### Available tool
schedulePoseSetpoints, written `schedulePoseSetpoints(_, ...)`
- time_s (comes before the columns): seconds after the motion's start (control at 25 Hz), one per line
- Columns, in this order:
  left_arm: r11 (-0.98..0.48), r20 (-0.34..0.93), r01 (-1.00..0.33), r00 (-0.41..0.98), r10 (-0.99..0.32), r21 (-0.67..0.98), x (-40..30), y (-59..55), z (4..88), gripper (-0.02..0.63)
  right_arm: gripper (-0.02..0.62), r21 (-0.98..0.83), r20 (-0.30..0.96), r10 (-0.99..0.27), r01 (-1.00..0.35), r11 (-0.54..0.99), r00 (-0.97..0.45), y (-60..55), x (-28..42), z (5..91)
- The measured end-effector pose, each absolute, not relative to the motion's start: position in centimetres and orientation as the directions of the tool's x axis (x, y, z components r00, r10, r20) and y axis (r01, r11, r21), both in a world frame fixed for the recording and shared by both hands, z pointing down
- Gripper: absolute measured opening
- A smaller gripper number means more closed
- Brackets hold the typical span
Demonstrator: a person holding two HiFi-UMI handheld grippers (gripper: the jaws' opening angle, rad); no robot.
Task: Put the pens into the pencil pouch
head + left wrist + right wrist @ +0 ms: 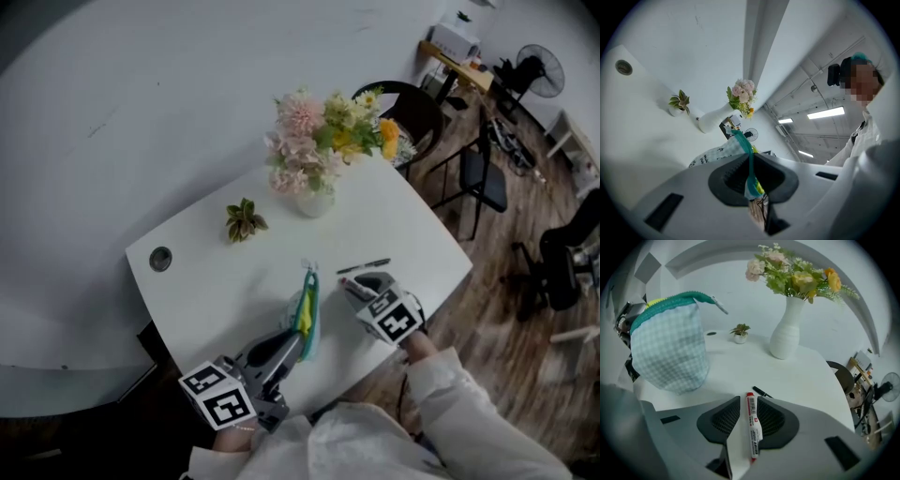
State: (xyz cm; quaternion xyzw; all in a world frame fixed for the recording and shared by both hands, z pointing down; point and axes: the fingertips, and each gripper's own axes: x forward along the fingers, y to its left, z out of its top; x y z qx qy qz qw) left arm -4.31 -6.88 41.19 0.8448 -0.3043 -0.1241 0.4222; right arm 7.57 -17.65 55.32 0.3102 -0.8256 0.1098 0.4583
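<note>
Pens first: one white pen (753,427) with red ends sits between the jaws of the right gripper (751,409). The two jaws press on its sides, so it points straight out along them. One black pen (364,266) lies flat on the white table (216,272), just past the tip of that gripper and not touching it. The pencil pouch (307,314) is not lying flat. It is held up on its edge near the front of the table, between the two grippers. It is made of pale blue checked cloth, with a green zip (675,301) along the top and a bit of yellow showing by the zip. The left gripper (751,176) has its jaws squeezed tight on the green zip edge at one end of the pouch. In the right gripper view the pouch is up on the left side, close by, and the white pen is not touching it. I cannot tell if the bottom of the pouch rests on the table. Farther back on the table stands a white vase (787,333) full of pink and yellow flowers (323,136). Near it is a small plant (245,220) in a little pot. A white sleeve (450,375) shows behind the right gripper.
</note>
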Motion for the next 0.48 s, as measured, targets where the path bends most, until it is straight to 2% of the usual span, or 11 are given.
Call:
schedulePoseSetpoints(0.28, -0.462, 0.056, -0.422, 0.782, -0.62, 0.78, -4.1, -6.9, 41.4, 0.032, 0.092, 0.081, 0.878, -0.334, -0.581, 0.81, -0.343, -18.2, 7.9, 57.3)
schedulePoseSetpoints(0.48, -0.455, 0.063, -0.428, 0.778, -0.625, 0.781, -4.1, -6.9, 41.4, 0.032, 0.091, 0.066, 0.88, -0.33, -0.599, 0.798, -0.343, -18.3, 7.9, 57.5)
